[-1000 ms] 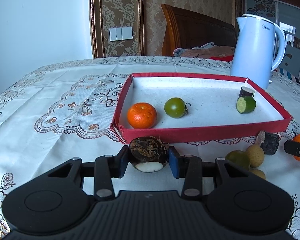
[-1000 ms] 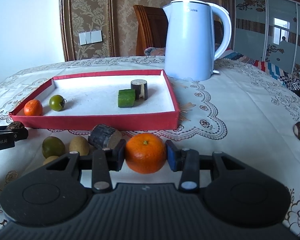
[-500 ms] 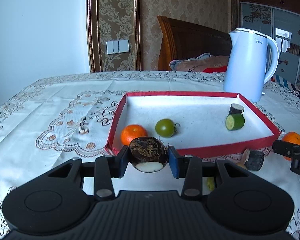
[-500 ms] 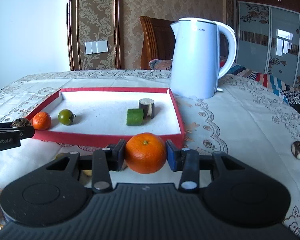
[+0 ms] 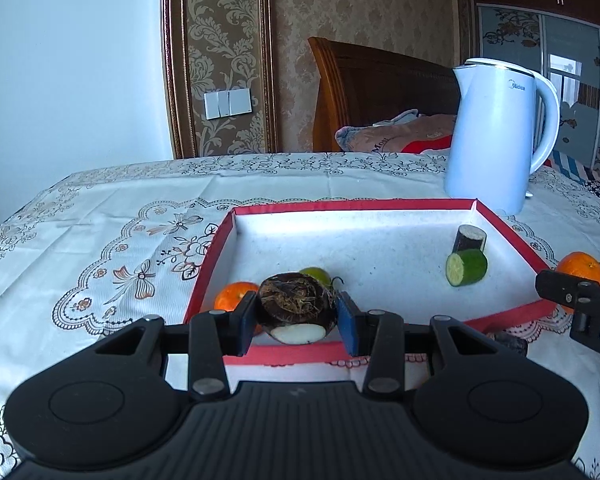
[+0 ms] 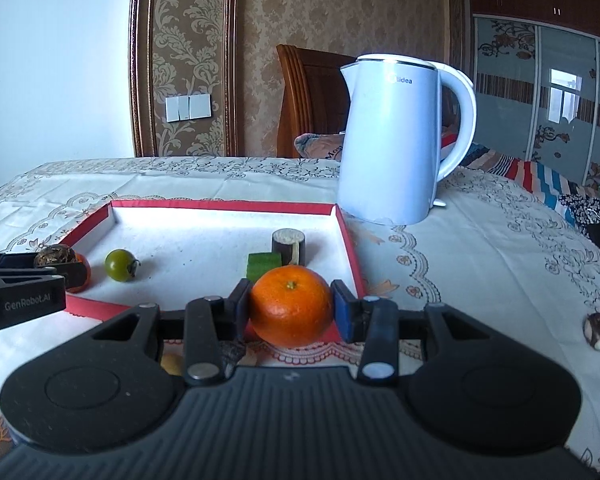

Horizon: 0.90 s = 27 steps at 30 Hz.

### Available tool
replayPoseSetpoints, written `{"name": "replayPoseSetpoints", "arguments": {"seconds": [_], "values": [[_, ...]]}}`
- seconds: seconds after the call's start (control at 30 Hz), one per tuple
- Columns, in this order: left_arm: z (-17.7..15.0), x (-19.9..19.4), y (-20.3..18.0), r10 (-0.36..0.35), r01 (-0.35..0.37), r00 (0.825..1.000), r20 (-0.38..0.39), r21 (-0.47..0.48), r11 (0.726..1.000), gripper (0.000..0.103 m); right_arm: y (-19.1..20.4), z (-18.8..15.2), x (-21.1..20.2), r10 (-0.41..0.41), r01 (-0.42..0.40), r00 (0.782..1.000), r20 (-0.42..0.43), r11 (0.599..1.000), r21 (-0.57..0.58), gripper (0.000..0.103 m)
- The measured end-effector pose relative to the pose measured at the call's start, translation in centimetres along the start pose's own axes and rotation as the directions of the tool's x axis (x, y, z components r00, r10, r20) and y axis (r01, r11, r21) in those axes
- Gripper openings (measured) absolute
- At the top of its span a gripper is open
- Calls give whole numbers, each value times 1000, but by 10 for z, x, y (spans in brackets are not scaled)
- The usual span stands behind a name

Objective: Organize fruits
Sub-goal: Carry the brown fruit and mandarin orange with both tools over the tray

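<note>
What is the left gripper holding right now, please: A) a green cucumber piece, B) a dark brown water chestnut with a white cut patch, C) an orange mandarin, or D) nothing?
B: the left gripper is shut on the water chestnut, pinched between its blue pads above the red tray's near rim.

Damask wallpaper (image 5: 228,20) (gilt-framed) behind wooden headboard (image 5: 372,92).
</note>
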<state>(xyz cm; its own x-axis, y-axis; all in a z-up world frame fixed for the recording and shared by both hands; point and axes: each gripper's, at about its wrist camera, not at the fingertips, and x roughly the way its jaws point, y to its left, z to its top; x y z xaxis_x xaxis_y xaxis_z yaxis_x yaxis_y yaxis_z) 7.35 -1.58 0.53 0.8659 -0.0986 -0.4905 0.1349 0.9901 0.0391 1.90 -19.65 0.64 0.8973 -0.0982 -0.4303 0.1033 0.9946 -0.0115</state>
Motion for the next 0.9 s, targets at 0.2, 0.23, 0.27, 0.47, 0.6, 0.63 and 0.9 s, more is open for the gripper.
{"name": "replayPoseSetpoints", "arguments": {"seconds": [0.2,0.23,0.27,0.47,0.6,0.63,0.9], "values": [[4,13,-4,16,-16,1000,-9,8,1000,41,0,7,19,-2,3,1000,-17,1000,7,40],[4,16,-4,18,-18,1000,-15,10,1000,41,0,8,23,-1,2,1000,-25,1000,8,40],[5,19,-4,17,-17,1000,-22,7,1000,41,0,8,27,-1,2,1000,-30,1000,8,40],[5,34,-6,34,-35,999,-40,-2,999,41,-1,9,39,-10,11,999,-39,1000,11,40],[4,38,-4,38,-39,998,-53,-6,999,41,-4,9,42,-12,13,999,-41,1000,21,40],[4,38,-4,39,-40,998,-53,-9,999,41,-5,8,44,-10,12,999,-46,1000,25,40],[3,41,-9,47,-47,998,-52,7,999,41,-5,5,57,-14,15,997,-75,1000,24,40]]}}
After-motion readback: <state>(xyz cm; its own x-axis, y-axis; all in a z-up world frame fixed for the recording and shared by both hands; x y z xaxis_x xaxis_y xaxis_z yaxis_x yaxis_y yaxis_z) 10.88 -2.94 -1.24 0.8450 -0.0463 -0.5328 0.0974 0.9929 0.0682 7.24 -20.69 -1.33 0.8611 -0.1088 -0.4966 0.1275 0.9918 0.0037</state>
